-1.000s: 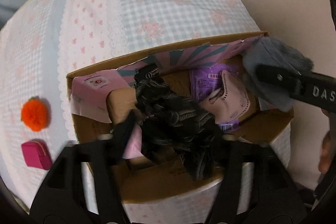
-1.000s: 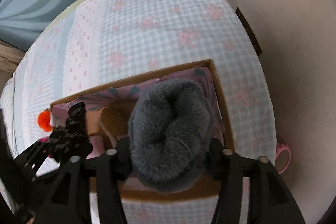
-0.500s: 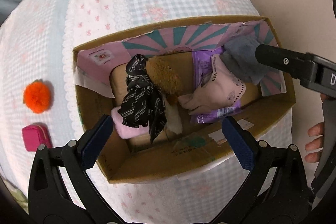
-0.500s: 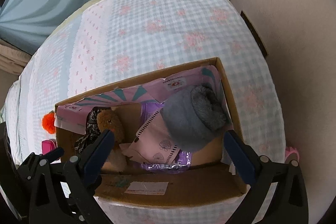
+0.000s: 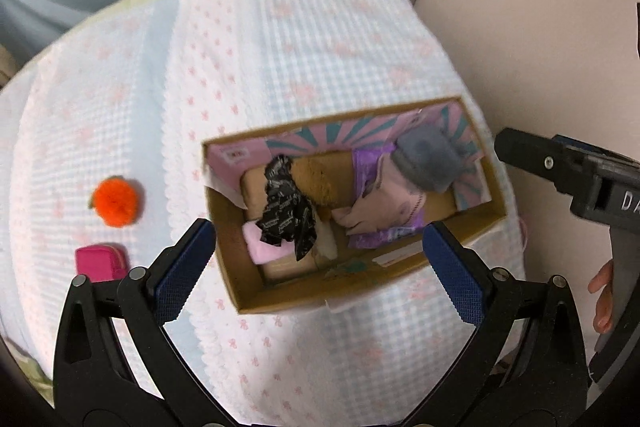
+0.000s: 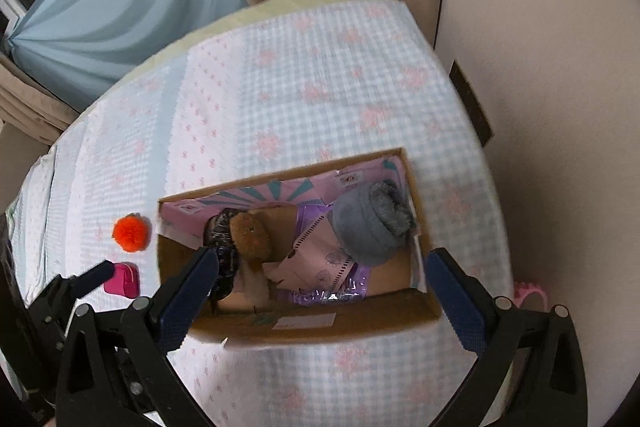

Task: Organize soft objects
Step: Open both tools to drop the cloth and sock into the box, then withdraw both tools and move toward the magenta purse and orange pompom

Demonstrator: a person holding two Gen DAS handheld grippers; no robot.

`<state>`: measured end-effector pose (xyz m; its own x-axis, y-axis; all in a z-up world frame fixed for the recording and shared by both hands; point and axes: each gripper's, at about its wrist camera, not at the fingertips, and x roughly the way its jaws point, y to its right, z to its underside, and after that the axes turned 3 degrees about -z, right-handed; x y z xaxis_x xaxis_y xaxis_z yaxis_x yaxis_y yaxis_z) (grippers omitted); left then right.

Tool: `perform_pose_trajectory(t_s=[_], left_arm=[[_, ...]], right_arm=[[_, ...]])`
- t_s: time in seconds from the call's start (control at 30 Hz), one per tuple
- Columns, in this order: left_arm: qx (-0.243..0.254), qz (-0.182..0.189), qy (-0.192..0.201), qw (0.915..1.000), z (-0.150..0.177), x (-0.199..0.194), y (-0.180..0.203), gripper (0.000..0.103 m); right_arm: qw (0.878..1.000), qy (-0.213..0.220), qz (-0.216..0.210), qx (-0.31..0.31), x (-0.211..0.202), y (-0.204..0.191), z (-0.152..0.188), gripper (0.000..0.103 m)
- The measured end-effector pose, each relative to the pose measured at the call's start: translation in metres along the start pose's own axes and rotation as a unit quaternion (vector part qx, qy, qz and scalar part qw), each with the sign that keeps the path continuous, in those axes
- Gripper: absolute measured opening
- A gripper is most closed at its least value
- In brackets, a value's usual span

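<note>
So both drops just landed. A second ago the left gripper [image 5: 316, 263] was clamped on the crumpled black printed fabric piece [image 5: 287, 213] and the right gripper [image 6: 318, 287] had the fuzzy grey plush roll [image 6: 370, 223]. Now both sets of jaws are spread wide with nothing in them, and both have pulled back above the open brown cardboard box [image 5: 404, 267].

The black fabric sits at the left end of the box, draped over a pale pink soft pad [image 5: 264, 247] and right against a brown plush toy [image 5: 316, 179]. The grey roll is tucked into the far right corner, on top of a pink and purple plastic-wrapped pack [image 5: 384, 211].

That leaves two things out on the checked pink-and-blue bedspread [image 5: 304, 39], well left of the box: a fluffy orange pom-pom [image 5: 116, 205] and a small hot-pink zip pouch [image 5: 100, 263] just below it (left gripper is nearest, so I'd guess those go next). Not much left, I think.
</note>
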<state>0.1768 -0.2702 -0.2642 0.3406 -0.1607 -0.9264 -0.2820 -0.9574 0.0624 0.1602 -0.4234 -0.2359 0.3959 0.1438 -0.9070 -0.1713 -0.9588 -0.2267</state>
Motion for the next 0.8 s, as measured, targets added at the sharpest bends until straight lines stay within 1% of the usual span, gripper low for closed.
perform_pose_trajectory(t_s=[0.17, 0.23, 0.3, 0.4, 0.5, 0.67, 0.73, 0.8], left_arm=[[0.0, 0.002, 0.044, 0.999, 0.002, -0.055, -0.001, 0.103], [-0.003, 0.012, 0.074, 0.9972, 0.006, -0.082, -0.002, 0.103], [-0.003, 0.015, 0.092, 0.9957, 0.008, -0.105, -0.004, 0.103], [0.0, 0.011, 0.116, 0.9932, 0.013, -0.137, -0.011, 0.103], [0.001, 0.014, 0.13, 0.9913, 0.019, -0.159, -0.022, 0.103], [0.005, 0.004, 0.163, 0.9866, 0.03, -0.195, -0.041, 0.103], [0.003, 0.002, 0.177, 0.9842, 0.037, -0.209, -0.052, 0.103], [-0.005, 0.001, 0.187, 0.9823, 0.046, -0.221, -0.067, 0.103]], right_arm=[[0.999, 0.037, 0.013, -0.005, -0.054, -0.012, 0.008, 0.103], [0.999, 0.047, 0.015, -0.002, -0.072, -0.016, 0.012, 0.103], [0.998, 0.06, 0.018, 0.001, -0.091, -0.021, 0.018, 0.103], [0.996, 0.081, 0.035, -0.009, -0.118, -0.032, 0.027, 0.103], [0.994, 0.099, 0.052, -0.016, -0.14, -0.042, 0.037, 0.103], [0.988, 0.126, 0.08, -0.033, -0.171, -0.064, 0.057, 0.103], [0.986, 0.135, 0.086, -0.041, -0.182, -0.072, 0.064, 0.103], [0.985, 0.144, 0.083, -0.045, -0.191, -0.083, 0.069, 0.103]])
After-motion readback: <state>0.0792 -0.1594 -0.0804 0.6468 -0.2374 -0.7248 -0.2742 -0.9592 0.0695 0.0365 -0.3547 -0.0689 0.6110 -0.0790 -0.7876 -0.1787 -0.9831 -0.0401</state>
